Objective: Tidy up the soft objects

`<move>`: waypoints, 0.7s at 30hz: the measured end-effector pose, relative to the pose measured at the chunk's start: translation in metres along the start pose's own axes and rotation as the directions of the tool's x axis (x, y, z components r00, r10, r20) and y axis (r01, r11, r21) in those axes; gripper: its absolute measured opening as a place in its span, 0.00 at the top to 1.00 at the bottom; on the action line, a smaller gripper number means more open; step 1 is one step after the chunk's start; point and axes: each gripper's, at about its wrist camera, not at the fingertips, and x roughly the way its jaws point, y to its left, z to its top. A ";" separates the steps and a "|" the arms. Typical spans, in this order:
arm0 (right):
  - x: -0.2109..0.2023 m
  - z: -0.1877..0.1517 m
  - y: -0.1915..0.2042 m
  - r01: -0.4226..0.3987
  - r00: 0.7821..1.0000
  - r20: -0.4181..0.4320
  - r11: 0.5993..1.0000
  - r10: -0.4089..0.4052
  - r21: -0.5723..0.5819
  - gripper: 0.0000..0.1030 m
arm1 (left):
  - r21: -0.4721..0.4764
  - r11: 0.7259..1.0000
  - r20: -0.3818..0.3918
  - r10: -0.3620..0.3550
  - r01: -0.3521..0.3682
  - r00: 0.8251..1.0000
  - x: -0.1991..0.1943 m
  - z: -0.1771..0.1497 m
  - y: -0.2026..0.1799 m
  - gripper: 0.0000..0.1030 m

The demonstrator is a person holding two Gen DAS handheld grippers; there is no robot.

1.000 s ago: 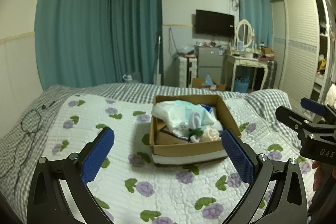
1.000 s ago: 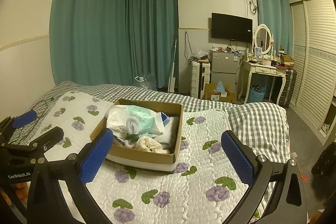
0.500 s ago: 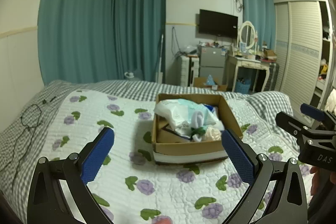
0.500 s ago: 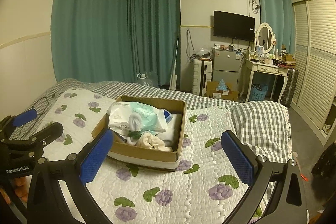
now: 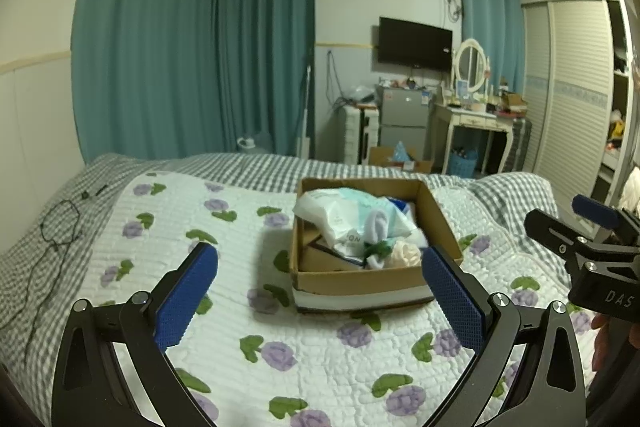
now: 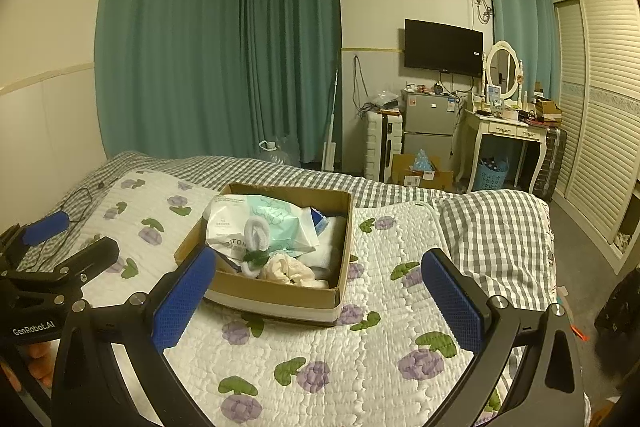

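A cardboard box (image 5: 372, 259) sits on the bed's floral quilt (image 5: 240, 267), packed with soft things: a white plastic pack (image 5: 340, 219), a rolled white sock (image 5: 376, 223) and a cream bundle of cloth (image 5: 406, 253). The left gripper (image 5: 320, 291) hangs above the quilt with its blue pads spread wide, holding nothing; the box lies ahead of it, slightly toward its right finger. The right gripper (image 6: 318, 291) is likewise spread wide and empty, with the box (image 6: 272, 251) ahead and toward its left finger.

Each camera catches the other tool at its edge — the left view shows the right gripper (image 5: 592, 231) at the far right, the right view shows the left gripper (image 6: 60, 247) at the far left, marked "GenRobot.AI".

Only the right view looks into the box's right side, where folded white cloth (image 6: 332, 243) lies against the wall, and takes in the checked blanket (image 6: 496, 227) draped over the bed's corner. The left view alone shows the full loop of a black cable (image 5: 56, 223) on the checked sheet.
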 end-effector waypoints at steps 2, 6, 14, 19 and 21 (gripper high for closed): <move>0.000 0.000 0.000 -0.001 1.000 -0.001 1.000 0.001 0.000 0.00 | 0.000 1.000 0.000 0.000 0.000 1.000 0.000 0.000 0.000 0.00; 0.000 0.000 0.001 -0.002 1.000 -0.002 1.000 0.002 0.000 0.00 | 0.000 1.000 -0.001 0.000 0.000 1.000 0.000 0.000 0.000 0.00; 0.002 -0.001 0.001 -0.005 1.000 -0.007 1.000 0.005 0.001 0.00 | 0.001 1.000 -0.004 0.002 -0.002 1.000 -0.001 -0.003 0.002 0.00; 0.002 -0.002 0.001 -0.004 1.000 -0.007 1.000 0.004 0.001 0.00 | -0.004 1.000 -0.007 -0.002 0.002 1.000 0.000 -0.004 0.004 0.00; 0.002 -0.002 0.001 -0.005 1.000 -0.007 1.000 0.005 0.002 0.00 | -0.006 1.000 -0.009 0.000 0.000 1.000 0.001 -0.005 0.006 0.00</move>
